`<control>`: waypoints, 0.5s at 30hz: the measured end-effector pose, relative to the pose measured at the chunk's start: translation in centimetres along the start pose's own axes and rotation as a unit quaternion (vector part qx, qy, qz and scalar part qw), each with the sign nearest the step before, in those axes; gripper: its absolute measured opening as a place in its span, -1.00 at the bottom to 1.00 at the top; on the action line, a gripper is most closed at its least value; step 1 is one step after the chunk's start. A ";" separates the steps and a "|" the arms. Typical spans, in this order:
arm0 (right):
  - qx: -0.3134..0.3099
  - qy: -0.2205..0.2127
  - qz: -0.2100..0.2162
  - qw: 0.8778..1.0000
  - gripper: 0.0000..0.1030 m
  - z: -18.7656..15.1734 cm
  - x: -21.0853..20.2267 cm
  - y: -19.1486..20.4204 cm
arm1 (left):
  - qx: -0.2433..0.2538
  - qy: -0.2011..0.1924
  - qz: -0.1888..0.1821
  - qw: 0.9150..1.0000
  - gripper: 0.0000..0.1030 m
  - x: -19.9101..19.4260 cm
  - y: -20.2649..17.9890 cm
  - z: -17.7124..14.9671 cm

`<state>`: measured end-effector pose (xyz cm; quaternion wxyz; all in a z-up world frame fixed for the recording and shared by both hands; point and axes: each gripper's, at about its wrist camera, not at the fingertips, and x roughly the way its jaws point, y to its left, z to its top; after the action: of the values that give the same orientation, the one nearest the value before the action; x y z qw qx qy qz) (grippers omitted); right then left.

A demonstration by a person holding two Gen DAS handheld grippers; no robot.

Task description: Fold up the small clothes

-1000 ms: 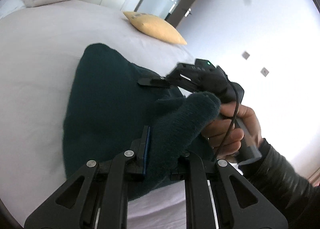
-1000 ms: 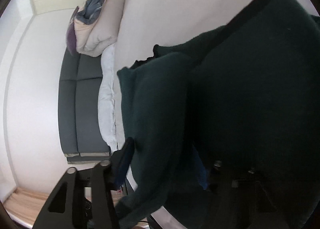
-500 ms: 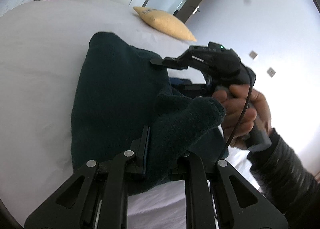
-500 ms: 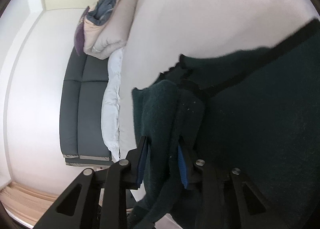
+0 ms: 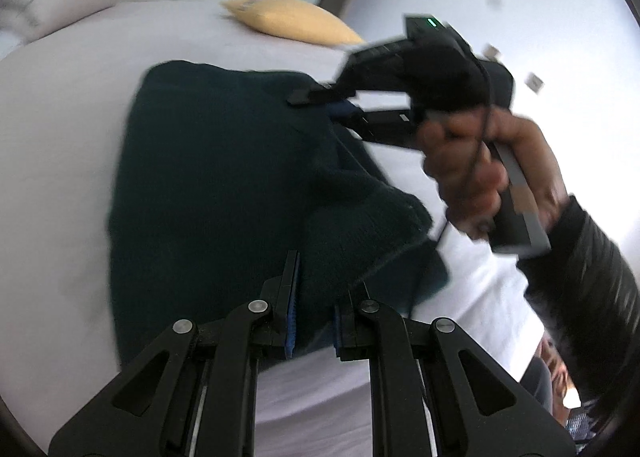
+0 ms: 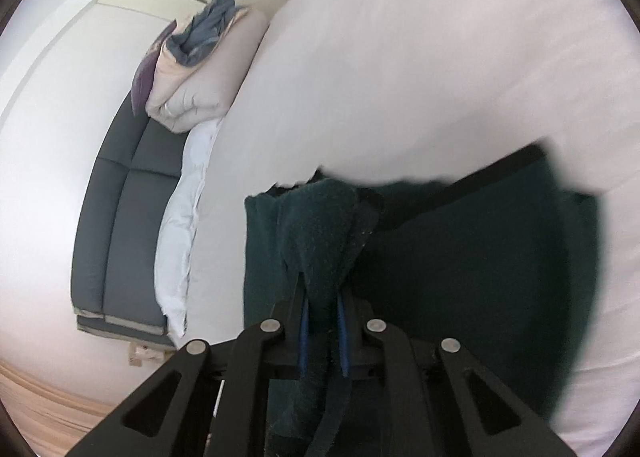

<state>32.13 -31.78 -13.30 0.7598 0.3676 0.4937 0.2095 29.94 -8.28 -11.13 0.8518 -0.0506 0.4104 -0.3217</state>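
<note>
At the far left of the right wrist view a dark grey sofa stands against the wall, with a folded beige duvet piled at its upper end and a blue garment on top. Beside it spreads the white bed, and on its sheet lies the dark green knit garment, mostly flat, its lower edge toward the cameras. The left claw pinches a raised fold at the garment's near edge, the thick cloth bulging up between its blue-padded fingers. In the right wrist view, the right claw is likewise pressed onto a bunched strip of the same garment, which rises between its blue pads and hangs down past them. Farther right in the left wrist view, a yellow pillow rests on the bed beyond the garment, and the person's right hand grips the right claw's handle, a cable running across the knuckles.
</note>
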 end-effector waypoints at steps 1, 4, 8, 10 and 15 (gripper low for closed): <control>0.001 -0.005 -0.008 1.000 -0.75 0.2 -0.9 -0.6 | 0.011 0.004 -0.005 1.000 -0.77 0.7 -1.1 0.0; 0.010 -0.009 -0.033 0.999 -0.74 0.6 -2.9 -2.8 | 0.041 0.023 -0.011 0.999 -0.77 3.6 -3.7 0.4; 0.022 -0.010 -0.048 0.999 -0.74 0.5 -4.0 -5.3 | 0.060 0.041 -0.011 0.997 -0.77 5.9 -5.9 0.3; 0.027 -0.012 -0.052 0.998 -0.74 0.5 -4.4 -6.2 | 0.065 0.049 -0.010 0.997 -0.77 6.5 -6.4 0.3; 0.024 -0.013 -0.058 0.998 -0.75 0.4 -4.4 -6.5 | 0.081 0.053 -0.003 0.995 -0.77 5.9 -6.8 -0.5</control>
<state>30.35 -39.10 -15.57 0.7679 0.3590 0.5094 0.1484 28.84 -17.08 -13.01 0.8290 0.0347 0.4275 -0.3588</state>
